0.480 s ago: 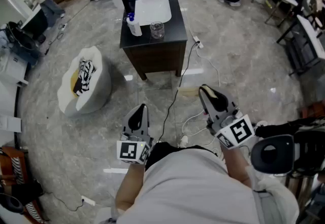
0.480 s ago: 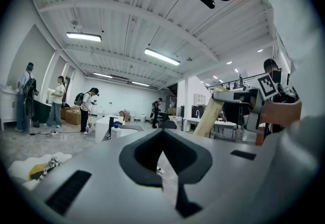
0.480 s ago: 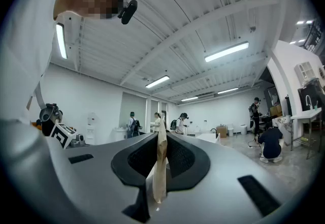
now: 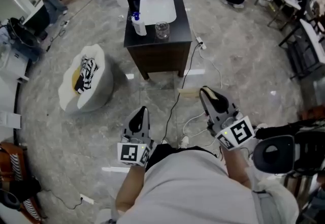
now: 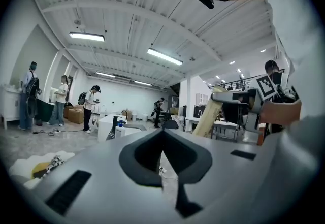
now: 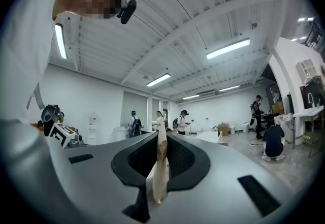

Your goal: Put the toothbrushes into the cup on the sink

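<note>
One glass cup (image 4: 162, 30) stands on the dark sink cabinet (image 4: 157, 58), far from the person, at the near edge of the white basin (image 4: 158, 8), with a white bottle (image 4: 138, 26) just left of it. Near the person, the left gripper (image 4: 141, 111) is closed and empty. The right gripper (image 4: 204, 91) pinches what looks like a tan strip (image 6: 160, 162).
</note>
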A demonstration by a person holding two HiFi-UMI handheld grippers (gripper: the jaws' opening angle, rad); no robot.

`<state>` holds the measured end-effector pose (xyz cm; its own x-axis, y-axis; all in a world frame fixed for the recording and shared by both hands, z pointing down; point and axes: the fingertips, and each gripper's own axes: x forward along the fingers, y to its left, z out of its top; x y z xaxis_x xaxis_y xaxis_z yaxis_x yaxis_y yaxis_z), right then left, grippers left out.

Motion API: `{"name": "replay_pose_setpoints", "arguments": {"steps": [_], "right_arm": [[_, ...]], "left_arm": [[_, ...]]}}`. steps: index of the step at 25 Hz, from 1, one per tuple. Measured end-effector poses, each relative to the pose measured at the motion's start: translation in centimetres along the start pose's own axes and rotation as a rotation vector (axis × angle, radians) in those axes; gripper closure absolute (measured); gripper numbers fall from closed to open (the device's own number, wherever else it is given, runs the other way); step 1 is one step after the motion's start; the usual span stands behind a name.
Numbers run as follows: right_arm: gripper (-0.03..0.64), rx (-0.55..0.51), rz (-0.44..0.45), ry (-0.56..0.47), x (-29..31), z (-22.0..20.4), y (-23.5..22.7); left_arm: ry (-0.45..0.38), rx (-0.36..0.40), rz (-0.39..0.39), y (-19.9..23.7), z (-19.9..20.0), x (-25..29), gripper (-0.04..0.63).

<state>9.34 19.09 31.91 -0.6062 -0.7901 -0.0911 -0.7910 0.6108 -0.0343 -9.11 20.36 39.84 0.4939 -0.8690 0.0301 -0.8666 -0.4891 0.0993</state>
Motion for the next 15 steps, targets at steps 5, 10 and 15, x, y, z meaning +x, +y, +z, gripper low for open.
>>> {"name": "replay_pose_setpoints", "arguments": {"steps": [5, 10, 15], "right_arm": [[0.561, -0.011, -0.005, 0.003, 0.9, 0.3, 1.1], [0.561, -0.017, -0.021, -0.005, 1.1, 0.7, 1.7], [0.561, -0.02, -0.035, -0.002, 1.1, 1.0, 2.6]], "left_arm": [[0.002, -0.007, -0.014, 1.0, 0.5, -0.2, 0.594], [-0.005, -0.008, -0.034, 1.4, 0.9, -0.4, 0.594], [-0.015, -0.001, -0.055, 1.9, 1.4, -0.7, 0.594]]}}
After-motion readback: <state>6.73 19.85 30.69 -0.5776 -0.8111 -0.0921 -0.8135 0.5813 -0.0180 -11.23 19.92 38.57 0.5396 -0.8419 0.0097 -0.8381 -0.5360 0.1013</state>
